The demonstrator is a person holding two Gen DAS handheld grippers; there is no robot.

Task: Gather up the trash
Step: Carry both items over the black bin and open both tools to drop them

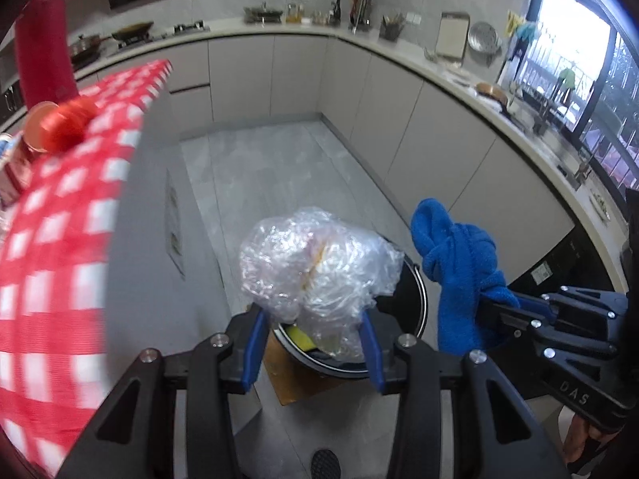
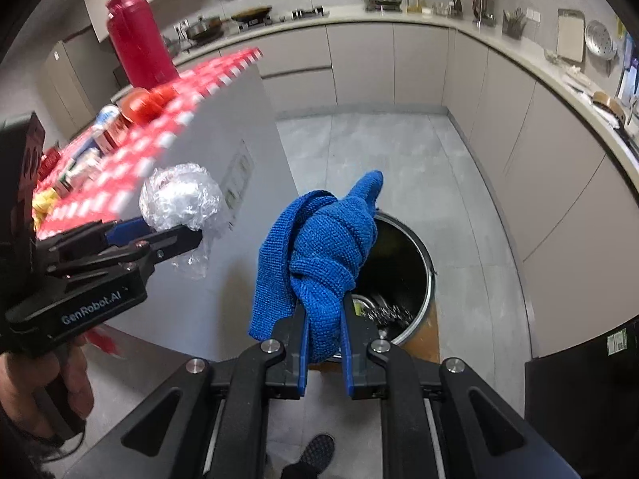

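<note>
My left gripper (image 1: 315, 315) is shut on a crumpled clear plastic bag (image 1: 315, 267) and holds it above the black round trash bin (image 1: 415, 303) on the floor. The bag also shows in the right wrist view (image 2: 179, 195), held by the left gripper (image 2: 175, 231). My right gripper (image 2: 325, 311) is shut on a knotted blue cloth (image 2: 323, 247) and holds it over the bin (image 2: 407, 259). The cloth also shows in the left wrist view (image 1: 455, 271). Some trash lies inside the bin.
A table with a red checked cloth (image 1: 60, 239) stands to the left, carrying a red bottle (image 2: 135, 36), a red cup (image 1: 60, 127) and packets. Kitchen cabinets and a cluttered counter (image 1: 439, 64) wrap around the grey tiled floor (image 1: 279, 167). A cardboard piece (image 1: 291, 375) lies under the bin.
</note>
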